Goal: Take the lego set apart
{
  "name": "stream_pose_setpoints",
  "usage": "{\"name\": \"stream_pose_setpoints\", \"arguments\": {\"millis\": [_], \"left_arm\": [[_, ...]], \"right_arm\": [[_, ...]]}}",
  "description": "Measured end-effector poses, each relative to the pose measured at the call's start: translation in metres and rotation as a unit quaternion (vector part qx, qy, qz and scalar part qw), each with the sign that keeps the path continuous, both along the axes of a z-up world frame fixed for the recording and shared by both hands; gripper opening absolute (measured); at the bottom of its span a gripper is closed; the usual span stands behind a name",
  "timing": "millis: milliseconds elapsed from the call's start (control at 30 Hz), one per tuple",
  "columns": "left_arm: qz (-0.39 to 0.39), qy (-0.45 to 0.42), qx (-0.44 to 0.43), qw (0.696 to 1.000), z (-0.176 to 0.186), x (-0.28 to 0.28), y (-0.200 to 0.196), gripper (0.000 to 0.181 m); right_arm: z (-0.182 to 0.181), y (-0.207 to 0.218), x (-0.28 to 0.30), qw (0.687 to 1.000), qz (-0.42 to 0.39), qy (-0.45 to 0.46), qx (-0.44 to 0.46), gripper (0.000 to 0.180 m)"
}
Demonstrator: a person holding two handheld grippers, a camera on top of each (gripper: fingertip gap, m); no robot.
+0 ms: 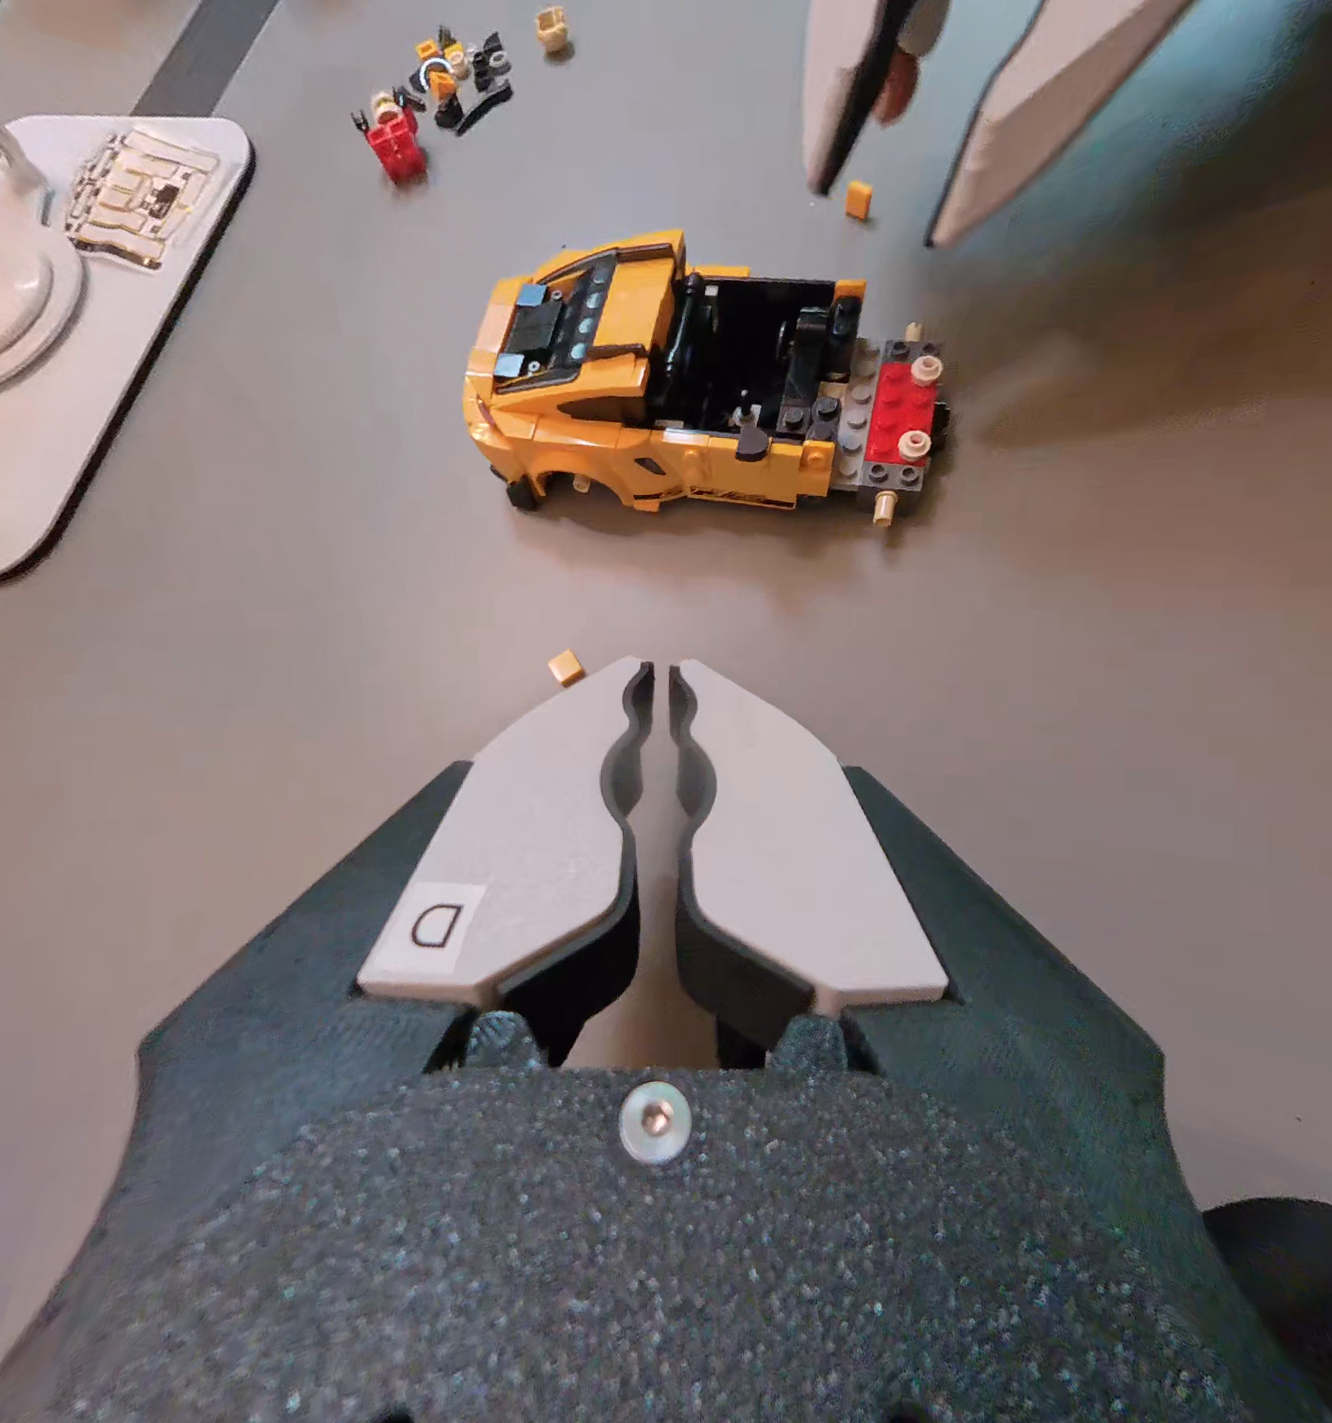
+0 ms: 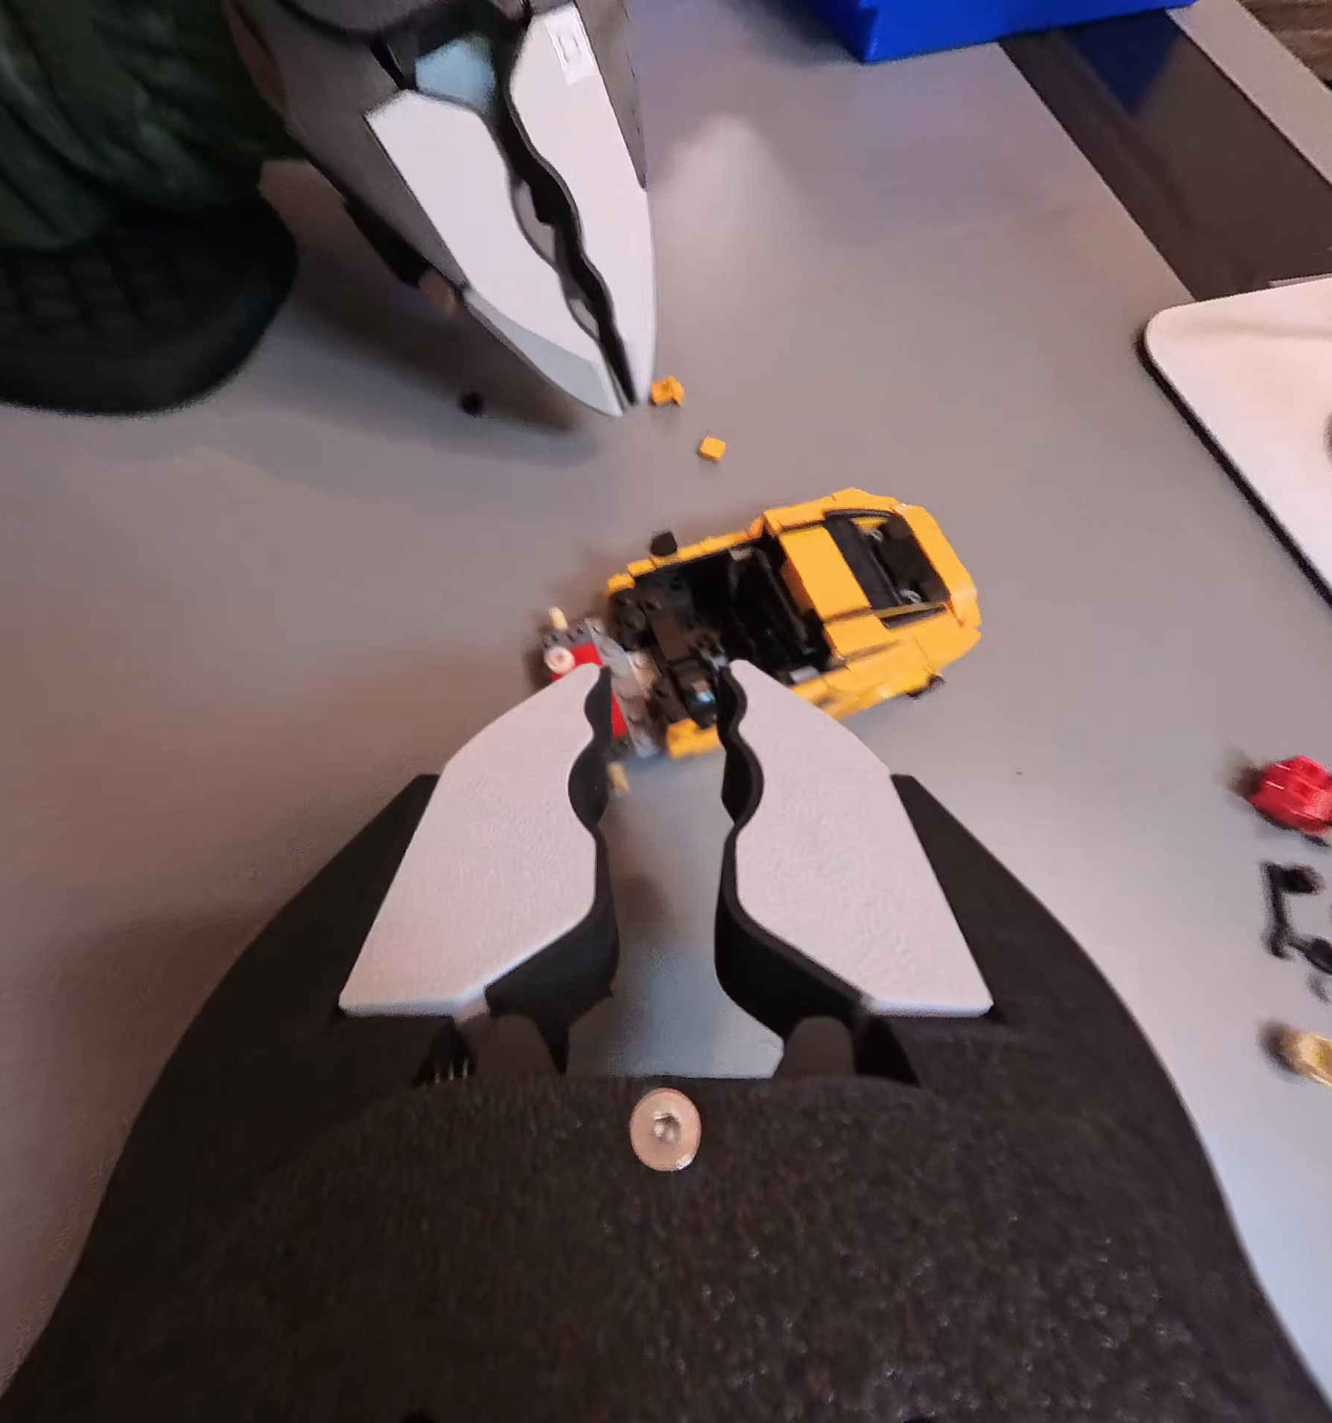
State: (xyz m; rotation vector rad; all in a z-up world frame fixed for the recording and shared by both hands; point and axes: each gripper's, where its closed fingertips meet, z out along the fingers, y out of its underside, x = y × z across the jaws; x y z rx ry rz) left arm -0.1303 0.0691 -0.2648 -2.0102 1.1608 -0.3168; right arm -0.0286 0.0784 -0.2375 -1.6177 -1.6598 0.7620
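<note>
While I am working through the yellow lego car, I am keeping my left tongs low over the grey tabletop on the near side of it, pinched almost fully together with nothing between them and only a hairline gap showing at the tips; a small loose yellow piece is lying just beside the left tip, not touching it as far as I can tell. The car is sitting upright past that, roofless, its black cabin exposed and the red plate at its stripped end laid bare, which is probably why I am bringing my right tongs in at that end: they are spread apart, gripping nothing, framing the black cabin parts beside the red plate. I cannot tell whether they are touching the car yet. Farther off, I am leaving the removed bits heaped together, well clear of the car, so the work area is staying open.
</note>
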Motion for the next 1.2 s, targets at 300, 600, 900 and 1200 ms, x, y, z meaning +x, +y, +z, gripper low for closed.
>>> {"name": "stream_pose_setpoints", "arguments": {"millis": [300, 600, 900, 1200], "left_arm": [[-0.006, -0.023, 0.012, 1.0, 0.008, 0.007, 0.001, 0.006], [-0.015, -0.043, 0.017, 0.999, 0.015, 0.015, -0.001, 0.006], [-0.045, -0.145, -0.007, 0.988, 0.04, 0.044, -0.014, 0.007], [-0.024, -0.427, -0.201, 0.882, 0.081, 0.099, -0.022, 0.017]], "right_arm": [[-0.027, 0.036, 0.083, 0.99, -0.043, -0.132, -0.018, 0.024], [-0.05, 0.029, 0.075, 0.984, -0.041, -0.165, -0.043, 0.015], [-0.035, 0.017, 0.059, 0.993, -0.003, -0.117, -0.013, 0.007], [0.046, -0.029, 0.001, 0.981, 0.082, 0.077, 0.16, 0.006]]}}
